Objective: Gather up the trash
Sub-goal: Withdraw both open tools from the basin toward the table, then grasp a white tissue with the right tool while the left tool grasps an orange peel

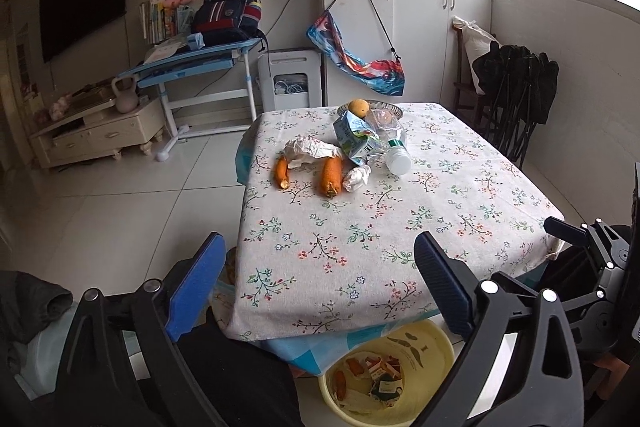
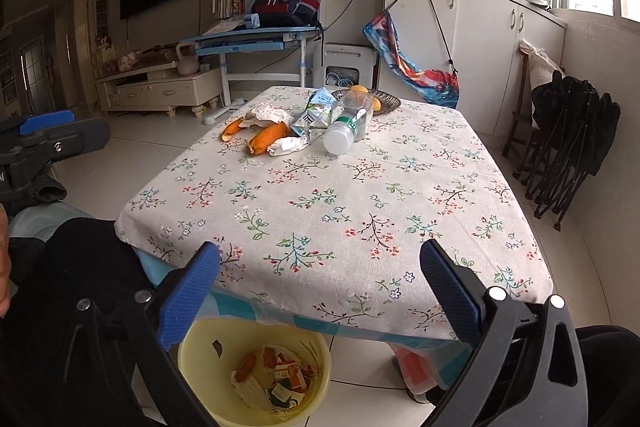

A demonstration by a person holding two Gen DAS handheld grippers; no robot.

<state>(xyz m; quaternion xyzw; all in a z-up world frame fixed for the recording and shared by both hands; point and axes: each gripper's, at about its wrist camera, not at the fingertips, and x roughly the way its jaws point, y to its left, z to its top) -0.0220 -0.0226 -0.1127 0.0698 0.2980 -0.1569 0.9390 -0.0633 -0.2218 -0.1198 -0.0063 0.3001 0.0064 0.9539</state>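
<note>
The left hand-held gripper [image 1: 316, 287] is held low at the near edge of the counter [image 1: 400, 227], its two blue-padded fingers [image 1: 196, 287] spread wide with nothing between them. It is aimed forward and slightly downward across the floral cloth. The right hand-held gripper [image 2: 320, 291] is posed in the same manner at the near edge, likewise spread wide and holding nothing; it is also seen at the right margin of the left wrist view [image 1: 580, 235], beside the counter's corner.

The trash is gathered at the far part of the counter, well apart from both grippers. Two carrot pieces [image 1: 329, 175] are laid side by side, with crumpled white paper [image 1: 308, 149] touching their far ends and a smaller paper wad [image 1: 357, 178] just beside the right piece. A crushed drink carton [image 1: 354, 137] is leaned against a clear plastic bottle [image 1: 390, 141], which is laid on its side with its white cap [image 1: 399, 161] turned toward the cameras. Behind these, a dark dish [image 2: 386, 102] bearing a yellow fruit [image 1: 357, 107] is set.

On the floor beneath the near edge, a yellow basin [image 2: 320, 355] is placed, already holding scraps of packaging and orange peelings. A black-clothed leg [image 2: 80, 267] is seen at the left.
</note>
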